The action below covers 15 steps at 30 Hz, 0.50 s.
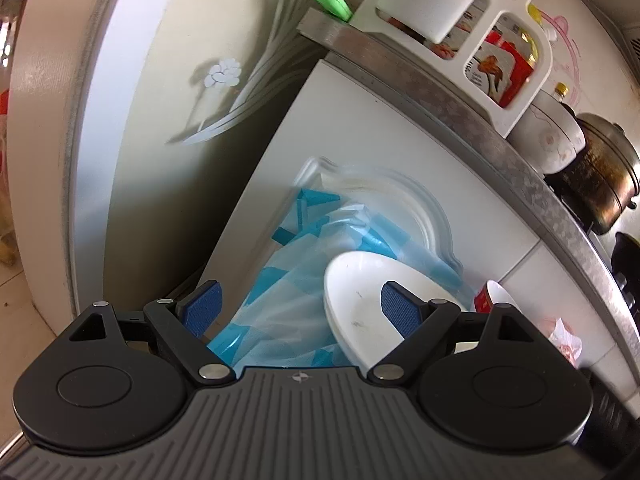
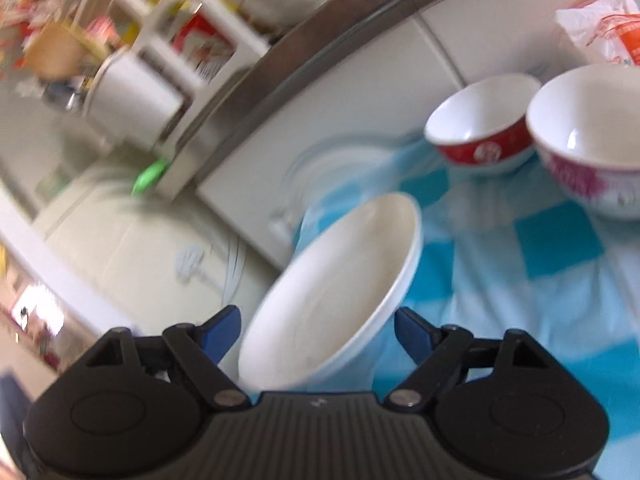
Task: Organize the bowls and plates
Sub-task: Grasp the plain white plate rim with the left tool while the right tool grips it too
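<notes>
Both grippers stand apart: right gripper [image 2: 316,334] straddles the white plate [image 2: 336,292]; left gripper [image 1: 302,312] hovers beside it.

Fig.: colours seen from my tongs. My left gripper [image 1: 299,309] & right gripper [image 2: 316,334] were black w/ blue pads [image 1: 202,307]. Plate [image 2: 336,292] betw. the right pads was plain white. Cloth [image 2: 540,248] was a blue/pale-blue check. Small bowl [image 2: 482,122] was white inside, red outside w/ a white emblem; larger bowl [image 2: 588,140] was white w/ a magenta floral print. Clip [image 1: 330,1] on the ledge was bright green.
</notes>
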{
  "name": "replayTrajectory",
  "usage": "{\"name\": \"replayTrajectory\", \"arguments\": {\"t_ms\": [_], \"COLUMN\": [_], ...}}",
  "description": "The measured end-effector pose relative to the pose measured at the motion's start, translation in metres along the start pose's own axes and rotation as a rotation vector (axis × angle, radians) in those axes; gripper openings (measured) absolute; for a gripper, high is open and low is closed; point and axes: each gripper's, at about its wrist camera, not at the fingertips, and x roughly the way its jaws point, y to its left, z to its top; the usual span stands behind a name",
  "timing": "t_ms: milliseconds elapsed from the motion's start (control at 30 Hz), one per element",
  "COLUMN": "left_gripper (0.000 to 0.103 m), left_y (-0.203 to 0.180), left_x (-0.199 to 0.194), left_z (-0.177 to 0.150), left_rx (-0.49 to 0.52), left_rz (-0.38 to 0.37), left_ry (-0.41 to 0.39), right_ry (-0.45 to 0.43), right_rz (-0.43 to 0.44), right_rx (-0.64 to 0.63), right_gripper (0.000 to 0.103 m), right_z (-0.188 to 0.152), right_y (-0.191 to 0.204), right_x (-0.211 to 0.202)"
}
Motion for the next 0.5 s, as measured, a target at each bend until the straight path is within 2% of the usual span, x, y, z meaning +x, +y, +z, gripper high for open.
{"name": "replayTrajectory", "arguments": {"t_ms": [100, 300, 467, 500], "left_gripper": [0.103, 0.103, 0.093, 0.088], "left_y": [-0.001, -0.006, -0.01, -0.009], "left_x": [0.001, 0.002, 0.004, 0.005], "left_z": [-0.001, -0.003, -0.008, -0.008], "left_rx": [0.01, 0.046, 0.085, 0.086], "left_rz": [-0.004, -0.014, -0.03, -0.032], "left_ry": [0.005, 0.005, 0.022, 0.025], "right_ry": [0.024, -0.044, -0.035, -0.023], "right_rz": [-0.042, -0.099, -0.145, -0.152], "right_rx": [-0.029, -0.128, -0.182, -0.188], "right_gripper": [0.084, 0.087, 0.085, 0.084], "right_z": [-0.009, 0.007, 0.026, 0.029], "right_y": [0.002, 0.007, -0.001, -0.004], "right_x": [-0.003, -0.017, 0.009, 0.015]}}
